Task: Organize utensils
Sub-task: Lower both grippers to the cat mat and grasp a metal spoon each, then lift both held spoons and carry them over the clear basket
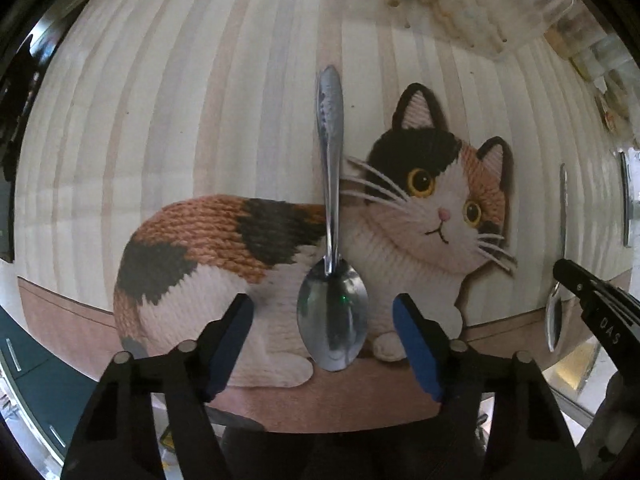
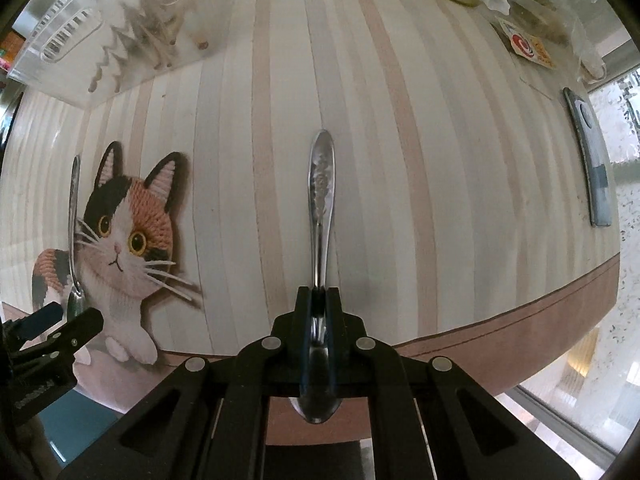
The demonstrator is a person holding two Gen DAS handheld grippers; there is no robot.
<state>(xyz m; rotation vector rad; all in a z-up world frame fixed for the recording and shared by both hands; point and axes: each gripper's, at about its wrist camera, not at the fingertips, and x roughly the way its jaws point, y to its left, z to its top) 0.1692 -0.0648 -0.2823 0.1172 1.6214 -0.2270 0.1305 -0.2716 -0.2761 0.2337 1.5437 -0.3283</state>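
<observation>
We see two spoons on a striped cloth point(image 2: 440, 160) with a knitted-look cat picture point(image 1: 248, 240) printed on it. Our left tongs point(image 1: 323, 344) stand partly open, their blue pads point(image 1: 228, 344) on either side of the bowl of the first spoon point(image 1: 332, 240) without touching it; that spoon lies across the cat's body, handle pointing away from us. Our right tongs point(image 2: 319, 320) are narrowed onto the second spoon point(image 2: 320, 200), gripping it at the neck where handle meets bowl, with the embossed handle stretching out ahead over the bare stripes and the bowl showing below the pads.

Around them: a clear plastic rack point(image 2: 80, 40) sits at the far corner of the cloth, with a spoon-like piece of metal and some pale sticks in it. A dark flat slab point(image 2: 588, 160) lies near the right edge by a frosted window point(image 2: 616, 120). A packet with a red swirl point(image 2: 528, 48) rests among jars at the far right; its writing is too blurred to read. From the left wrist view the right tongs point(image 1: 592, 300) carry the letters "DAS" on the side. Nothing lies between the left pads and the first spoon
</observation>
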